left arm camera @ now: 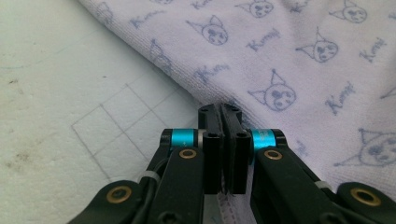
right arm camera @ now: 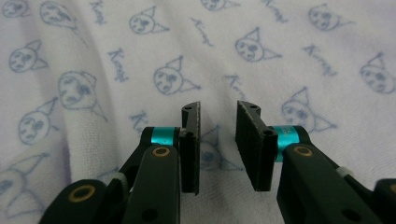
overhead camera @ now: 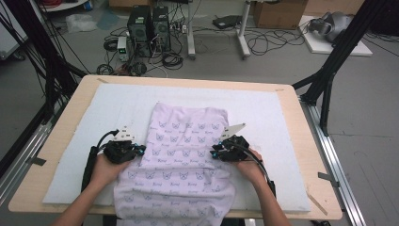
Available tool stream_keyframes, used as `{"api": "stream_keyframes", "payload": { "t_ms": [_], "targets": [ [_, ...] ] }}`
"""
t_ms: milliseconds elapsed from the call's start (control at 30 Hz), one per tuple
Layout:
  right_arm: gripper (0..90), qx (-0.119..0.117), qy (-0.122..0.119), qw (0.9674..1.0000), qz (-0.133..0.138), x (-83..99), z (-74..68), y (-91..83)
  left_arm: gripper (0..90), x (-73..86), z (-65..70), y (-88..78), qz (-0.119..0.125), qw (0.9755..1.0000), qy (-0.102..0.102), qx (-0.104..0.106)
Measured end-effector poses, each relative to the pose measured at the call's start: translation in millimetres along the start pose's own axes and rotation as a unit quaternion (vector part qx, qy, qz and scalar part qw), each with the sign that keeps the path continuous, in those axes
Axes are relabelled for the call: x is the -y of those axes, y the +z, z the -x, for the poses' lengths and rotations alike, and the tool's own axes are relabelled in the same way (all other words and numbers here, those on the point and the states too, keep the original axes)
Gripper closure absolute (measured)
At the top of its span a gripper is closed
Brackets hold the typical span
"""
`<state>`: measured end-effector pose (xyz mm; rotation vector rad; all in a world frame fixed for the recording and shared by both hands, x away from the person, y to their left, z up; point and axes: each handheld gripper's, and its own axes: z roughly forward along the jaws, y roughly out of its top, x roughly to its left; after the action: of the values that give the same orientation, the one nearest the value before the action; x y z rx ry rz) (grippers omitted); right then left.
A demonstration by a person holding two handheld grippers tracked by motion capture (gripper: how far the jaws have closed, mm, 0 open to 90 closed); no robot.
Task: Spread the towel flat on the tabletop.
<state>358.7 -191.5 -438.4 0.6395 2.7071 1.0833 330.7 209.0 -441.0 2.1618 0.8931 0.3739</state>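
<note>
A pale lilac towel (overhead camera: 183,141) printed with small cat faces lies folded on the white mat (overhead camera: 117,99), and its near part hangs over the table's front edge. My left gripper (overhead camera: 140,149) is at the towel's left edge. In the left gripper view its jaws (left arm camera: 219,108) stand shut at the border of the towel (left arm camera: 303,70), with a strip of hem showing between them low down. My right gripper (overhead camera: 214,153) is over the towel's right side. In the right gripper view it (right arm camera: 218,106) is open just above the towel (right arm camera: 140,46), with nothing between the pads.
The mat (left arm camera: 70,93) covers a wooden table (overhead camera: 301,122) and bears faint pencilled squares to the left of the towel. Black frame legs (overhead camera: 329,70) stand at both far corners. Computer towers (overhead camera: 148,23) and cables lie on the floor beyond.
</note>
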Motion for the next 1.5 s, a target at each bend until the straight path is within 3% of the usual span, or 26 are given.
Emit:
{"api": "stream_keyframes", "payload": {
  "t_ms": [133,200,300,333,400,433,567,633,700,733,800,833,867,933,1000,1033,1133,1233,1300,1367,1433,1467,1500],
  "targets": [
    [70.7,0.001,0.003,1.0,-0.001,0.6,-0.2,-0.4,87.7,4.3,-8.0,-16.3,0.019,0.9992,-0.015,-0.031],
    [70.8,-0.001,0.006,1.0,0.0,0.9,0.1,-0.3,87.7,9.7,-15.2,-32.1,0.038,0.9975,-0.029,-0.053],
    [70.8,0.001,0.008,1.0,-0.003,1.1,-0.5,-1.0,87.6,18.5,-19.7,-49.0,0.057,0.9958,-0.045,-0.056],
    [70.8,0.0,0.007,1.0,-0.003,0.6,-1.0,-0.8,87.5,20.6,-19.4,-52.1,0.056,0.9962,-0.04,-0.053],
    [70.8,0.005,-0.007,1.0,-0.004,-1.3,-3.0,-1.6,83.5,20.7,-17.1,-51.6,0.056,0.9964,-0.039,-0.051],
    [70.9,0.01,-0.013,0.9999,-0.002,-2.3,-3.7,-2.2,75.8,18.8,-17.5,-49.1,0.052,0.9966,-0.042,-0.048],
    [70.8,0.014,-0.007,0.9999,0.004,-3.4,-0.6,-5.0,63.7,6.2,-23.9,-29.3,0.043,0.9964,-0.064,-0.035],
    [69.8,0.012,0.002,0.9999,0.003,-2.6,1.3,-6.0,60.6,3.2,-26.6,-18.4,0.025,0.9967,-0.072,-0.029],
    [69.0,0.008,0.004,1.0,0.001,-0.8,3.0,-6.1,62.3,2.6,-26.8,-8.7,0.003,0.9973,-0.067,-0.03],
    [68.7,0.002,0.007,1.0,-0.003,0.7,3.6,-5.4,73.3,3.2,-26.2,-5.9,-0.005,0.998,-0.056,-0.028],
    [70.2,0.0,0.007,0.9999,-0.008,2.8,2.7,-4.2,84.1,3.0,-24.1,-5.8,-0.003,0.9981,-0.05,-0.035],
    [73.9,-0.006,0.006,0.9999,-0.006,3.3,2.7,-4.3,84.7,2.6,-24.1,-7.3,-0.005,0.9977,-0.045,-0.05],
    [75.0,-0.008,0.002,0.9999,-0.007,3.3,2.4,-4.5,84.7,2.8,-25.4,-9.0,0.002,0.9973,-0.051,-0.053],
    [74.1,-0.009,-0.002,0.9999,-0.008,2.5,0.9,-5.8,81.8,3.0,-25.7,-14.6,0.014,0.9972,-0.054,-0.05],
    [71.7,-0.015,0.003,0.9999,0.003,1.8,-2.6,-11.5,69.1,2.8,-24.0,-24.0,0.036,0.9974,-0.051,-0.037],
    [70.9,-0.016,-0.003,0.9998,0.012,1.6,-5.8,-15.6,64.6,3.0,-21.8,-29.4,0.043,0.9974,-0.045,-0.037],
    [67.6,-0.02,-0.022,0.9993,0.023,3.1,-18.5,-30.2,61.2,7.3,-13.6,-42.1,0.064,0.9975,-0.026,-0.01],
    [63.4,-0.037,-0.035,0.9981,0.034,9.7,-30.4,-41.3,56.7,17.4,-4.1,-42.1,0.052,0.9984,-0.001,0.023],
    [61.6,-0.048,-0.036,0.998,0.02,13.1,-34.2,-40.7,53.5,24.2,-1.0,-34.0,0.026,0.9994,0.007,0.023],
    [63.2,-0.041,-0.042,0.9983,0.001,15.5,-34.3,-35.0,61.2,27.8,-0.7,-27.8,0.016,0.9996,0.015,0.018],
    [74.3,-0.045,-0.035,0.9982,-0.016,16.2,-31.1,-27.2,78.5,27.1,-0.5,-26.9,0.018,0.9997,0.019,-0.001],
    [81.9,-0.06,-0.032,0.9973,-0.028,16.5,-29.0,-22.6,85.4,25.5,-2.7,-26.5,0.015,0.9997,0.017,0.0],
    [86.3,-0.069,-0.03,0.9967,-0.03,16.5,-27.4,-19.6,86.9,23.8,-5.2,-26.3,0.012,0.9999,0.011,0.003]
  ]
}}
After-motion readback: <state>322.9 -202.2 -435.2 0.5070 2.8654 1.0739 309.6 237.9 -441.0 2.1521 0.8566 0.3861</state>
